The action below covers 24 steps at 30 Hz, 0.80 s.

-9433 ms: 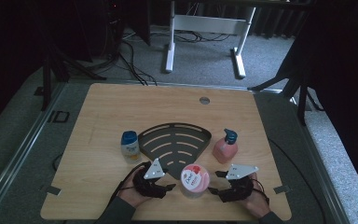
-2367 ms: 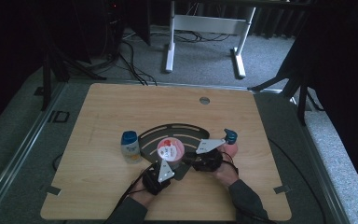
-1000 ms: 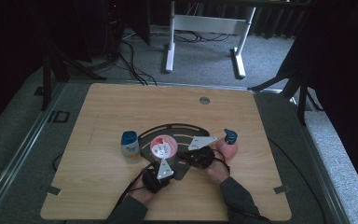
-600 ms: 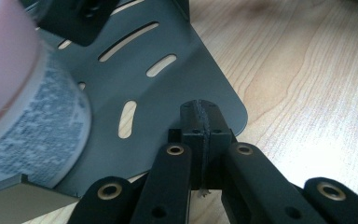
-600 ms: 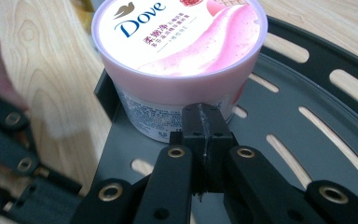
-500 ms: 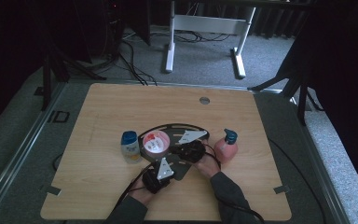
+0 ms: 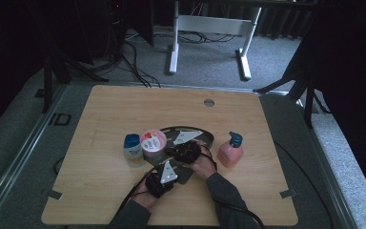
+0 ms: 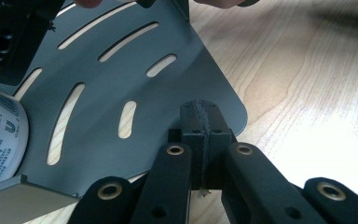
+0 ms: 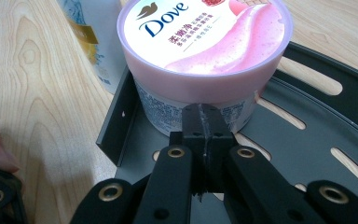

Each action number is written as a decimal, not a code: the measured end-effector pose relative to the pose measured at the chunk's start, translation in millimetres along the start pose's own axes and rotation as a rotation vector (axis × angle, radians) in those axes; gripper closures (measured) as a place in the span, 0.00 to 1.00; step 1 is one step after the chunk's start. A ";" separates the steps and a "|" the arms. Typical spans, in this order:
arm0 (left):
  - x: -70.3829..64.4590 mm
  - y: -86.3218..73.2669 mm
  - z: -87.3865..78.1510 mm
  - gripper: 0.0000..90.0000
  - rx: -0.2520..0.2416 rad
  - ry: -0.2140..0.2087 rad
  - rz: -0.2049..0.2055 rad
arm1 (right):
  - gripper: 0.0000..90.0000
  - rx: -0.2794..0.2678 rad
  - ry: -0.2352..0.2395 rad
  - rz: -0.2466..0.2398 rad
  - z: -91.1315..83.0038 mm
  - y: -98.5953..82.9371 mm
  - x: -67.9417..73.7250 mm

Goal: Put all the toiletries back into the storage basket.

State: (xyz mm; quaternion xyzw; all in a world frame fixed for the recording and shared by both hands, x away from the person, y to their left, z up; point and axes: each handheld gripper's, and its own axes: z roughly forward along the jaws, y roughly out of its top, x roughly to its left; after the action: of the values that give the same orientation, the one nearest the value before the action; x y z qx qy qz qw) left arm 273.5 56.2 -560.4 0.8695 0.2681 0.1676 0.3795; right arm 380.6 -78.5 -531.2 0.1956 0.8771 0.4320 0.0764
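Right gripper (image 9: pixel 202 114): jaws pressed together, no gap visible between the pads, nothing pinched. In the right gripper view the closed tips sit against the near wall of the Dove tub (image 9: pixel 204 56), low on its side, at centre frame. In the high view this gripper (image 7: pixel 171 151) is at centre frame, just right of the tub (image 7: pixel 153 143).

Left gripper (image 8: pixel 201 112): jaws likewise together, nothing between them. In the left gripper view the tips rest over the rounded corner of the grey slotted tray (image 8: pixel 135 70), at lower centre; whether they press on the metal cannot be told. In the high view it (image 7: pixel 158 183) is below centre, at the tray's near point.

Tub: stands upright inside the tray at its left end, lid facing up, printed label readable from the right gripper's side. Its axis is vertical; round body, so no long axis along the table. The tub's side is close to the tray's upturned left wall.

Tray (image 7: pixel 205 138): fan-shaped, flat on the wooden table (image 7: pixel 100 114), narrow point toward the bottom of the high view, curved edge toward the top.

Blue-capped bottle (image 7: pixel 132 149) stands upright just left of the tub, outside the tray. Pink pump bottle (image 7: pixel 230 149) stands right of the tray, apart from it.
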 end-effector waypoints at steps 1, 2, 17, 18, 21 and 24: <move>0.1 0.0 0.0 1.00 0.000 0.000 0.000 | 1.00 -0.001 0.004 0.001 0.0 -0.1 -0.4; 0.0 0.0 0.0 1.00 0.000 0.001 0.000 | 1.00 0.000 0.005 0.000 0.1 0.0 -0.8; -1.0 0.0 -0.1 1.00 -0.006 0.011 0.007 | 0.97 0.000 0.000 -0.004 -1.5 0.5 1.3; -1.4 0.0 -0.1 1.00 -0.007 0.014 0.008 | 0.97 0.002 -0.002 -0.002 -2.9 0.2 1.8; -2.0 0.0 -0.5 1.00 -0.008 0.020 0.009 | 0.96 0.008 -0.014 -0.002 -8.0 -2.2 1.4; -0.9 -0.4 -1.1 0.97 -0.008 0.025 0.004 | 0.96 0.012 -0.030 0.004 -14.9 -6.7 0.2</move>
State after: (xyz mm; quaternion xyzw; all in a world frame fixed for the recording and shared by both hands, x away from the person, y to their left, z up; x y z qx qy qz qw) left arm 272.2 56.5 -560.1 0.8663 0.2702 0.1802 0.3795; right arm 374.1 -93.0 -527.3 0.2042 0.8781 0.4237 0.0877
